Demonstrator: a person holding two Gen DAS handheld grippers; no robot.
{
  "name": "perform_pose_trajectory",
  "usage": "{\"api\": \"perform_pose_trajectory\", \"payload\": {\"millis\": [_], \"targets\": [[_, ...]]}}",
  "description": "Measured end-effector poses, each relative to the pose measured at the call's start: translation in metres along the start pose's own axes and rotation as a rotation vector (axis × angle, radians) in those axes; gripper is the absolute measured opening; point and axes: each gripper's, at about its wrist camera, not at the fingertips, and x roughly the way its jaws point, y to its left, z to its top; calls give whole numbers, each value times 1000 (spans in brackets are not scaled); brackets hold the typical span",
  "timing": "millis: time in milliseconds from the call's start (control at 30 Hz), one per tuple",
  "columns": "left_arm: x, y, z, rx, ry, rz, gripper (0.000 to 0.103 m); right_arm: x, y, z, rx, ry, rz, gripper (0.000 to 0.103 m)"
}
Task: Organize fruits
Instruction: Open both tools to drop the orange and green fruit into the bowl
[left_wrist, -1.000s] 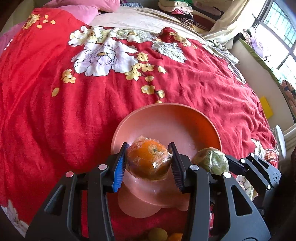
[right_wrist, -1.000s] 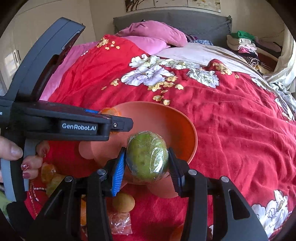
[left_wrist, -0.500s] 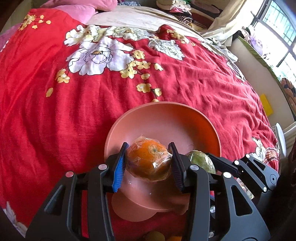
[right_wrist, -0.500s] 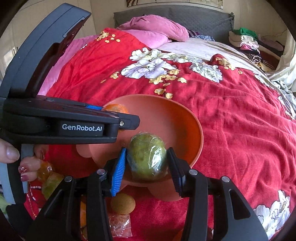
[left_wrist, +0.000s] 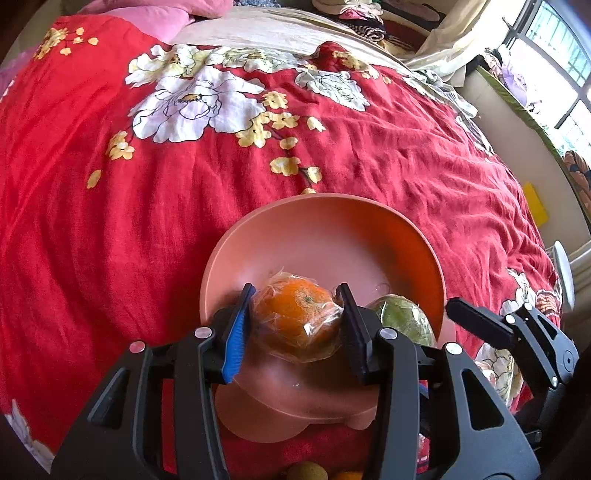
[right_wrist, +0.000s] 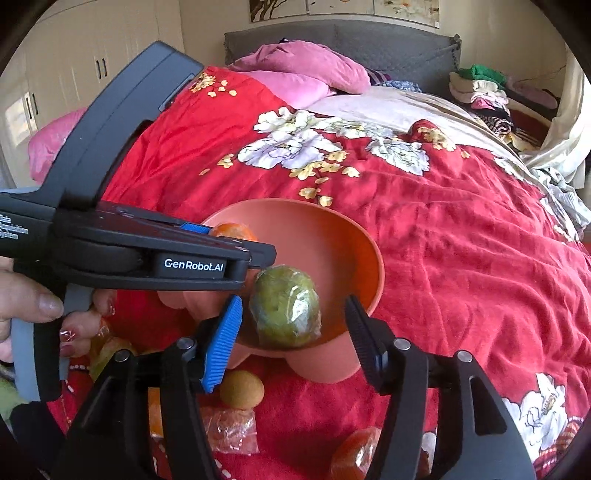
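A salmon-pink bowl (left_wrist: 325, 229) sits on the red floral bedspread; it also shows in the right wrist view (right_wrist: 325, 236). My left gripper (left_wrist: 295, 314) is over the bowl's near rim, shut on a plastic-wrapped orange (left_wrist: 295, 317). My right gripper (right_wrist: 291, 314) is open, with gaps on both sides of a wrapped green fruit (right_wrist: 286, 306) that rests inside the bowl. The green fruit also shows in the left wrist view (left_wrist: 402, 317). The left gripper's body (right_wrist: 147, 254) crosses the right wrist view, hiding most of the orange (right_wrist: 232, 230).
Loose fruits lie on the bedspread in front of the bowl: a small tan round fruit (right_wrist: 242, 389), a wrapped orange (right_wrist: 354, 454), others at the left under the hand (right_wrist: 33, 295). Pink pillows (right_wrist: 306, 70) and folded clothes (right_wrist: 480, 88) lie at the bed's far end.
Both grippers moved forward and down into the bowl. The right gripper has opened and let go of the green fruit, which now sits in the bowl. The left still grips the orange.
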Motion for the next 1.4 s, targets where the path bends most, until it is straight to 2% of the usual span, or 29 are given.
{"api": "perform_pose_trajectory", "payload": {"millis": [267, 700, 867, 1000, 1400], "targets": [[0, -1, -1, -2, 2, 1, 37, -9, -5, -4, 27, -10, -10, 67], [-15, -1, -1, -2, -31, 16, 50, -19, -9, -7, 54, -30, -30, 79], [-20, -1, -4, -4, -38, 21, 58, -23, -13, -9, 71, -37, -43, 83], [-26, -2, -6, -2, -48, 30, 69, -26, -14, -9, 79, -44, -48, 86], [-39, 0, -12, -9, -72, 56, 86, -36, -21, -10, 101, -67, -68, 93]]}}
